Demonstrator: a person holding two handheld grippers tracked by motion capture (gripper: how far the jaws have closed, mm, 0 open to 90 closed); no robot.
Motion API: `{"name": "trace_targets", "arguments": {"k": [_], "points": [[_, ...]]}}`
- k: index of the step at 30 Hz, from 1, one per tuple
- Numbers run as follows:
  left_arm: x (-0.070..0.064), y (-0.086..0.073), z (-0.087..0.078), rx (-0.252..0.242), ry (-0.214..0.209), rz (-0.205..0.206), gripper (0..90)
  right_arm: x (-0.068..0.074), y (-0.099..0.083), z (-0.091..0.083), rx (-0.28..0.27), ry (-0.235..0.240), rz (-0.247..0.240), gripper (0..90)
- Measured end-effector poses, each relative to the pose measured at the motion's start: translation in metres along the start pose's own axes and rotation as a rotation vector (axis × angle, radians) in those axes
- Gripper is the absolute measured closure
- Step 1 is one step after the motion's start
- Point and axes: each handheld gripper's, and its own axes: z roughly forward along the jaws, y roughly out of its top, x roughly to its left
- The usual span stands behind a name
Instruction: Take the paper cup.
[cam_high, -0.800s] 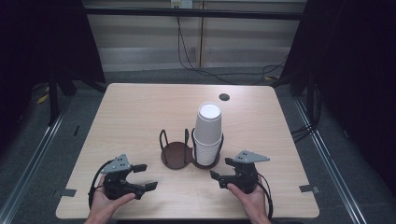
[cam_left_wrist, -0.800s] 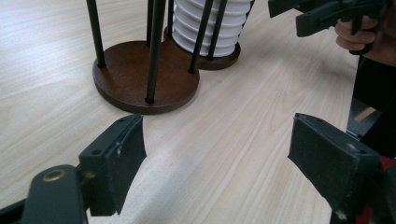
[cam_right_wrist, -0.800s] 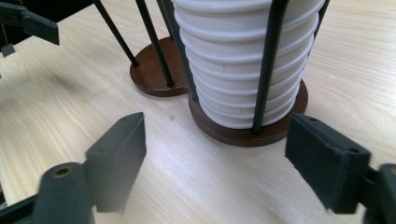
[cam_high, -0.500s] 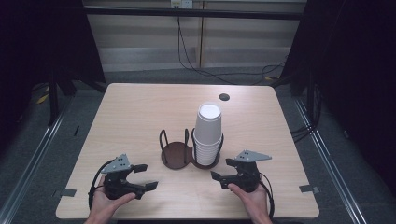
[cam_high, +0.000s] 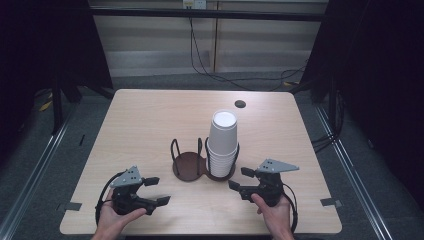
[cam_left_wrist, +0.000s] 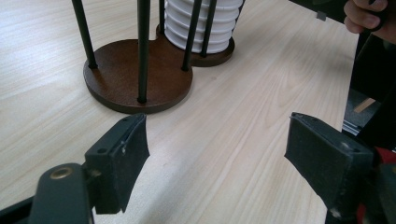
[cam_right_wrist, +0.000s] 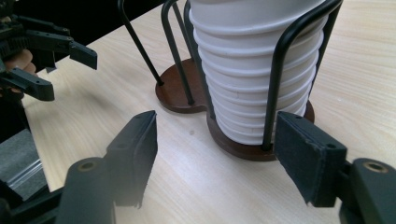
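White cups (cam_high: 223, 142), dark brown holder (cam_high: 189, 165) base, pale wood-grain table (cam_high: 150, 120).

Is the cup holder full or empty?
Half full: the stack of white cups fills one ring of the cup holder; the other ring is bare.

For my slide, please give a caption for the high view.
Two open tools, left and right, rest near a cup stack in a holder.

White paper cup stack (cam_high: 222, 142) sits in right ring of dark wooden two-ring holder (cam_high: 189, 165), mid light wooden bench (cam_high: 150, 120). Left tongs (cam_high: 156, 191) front-left of holder, right tongs (cam_high: 241, 179) front-right, just beside stack.
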Motion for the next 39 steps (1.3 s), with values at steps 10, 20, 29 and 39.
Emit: {"name": "trace_targets", "arguments": {"k": [10, 20, 29, 39], "points": [[0.0, 0.0, 0.002, 0.012, 0.002, 0.004, 21.0, 0.001, 0.017, -0.009, 0.03, 0.037, 0.015, 29.8], [-0.001, 0.0, 0.001, 0.008, 0.0, 0.011, 21.0, 0.001, 0.036, -0.014, 0.03, 0.055, -0.003, 18.9], [0.001, 0.0, 0.0, 0.005, 0.006, -0.002, 21.0, 0.001, 0.065, -0.011, 0.038, 0.071, -0.025, 14.8], [0.002, 0.0, -0.002, -0.005, 0.017, -0.004, 21.2, -0.004, 0.087, -0.01, 0.032, 0.052, -0.043, 14.9]]}}
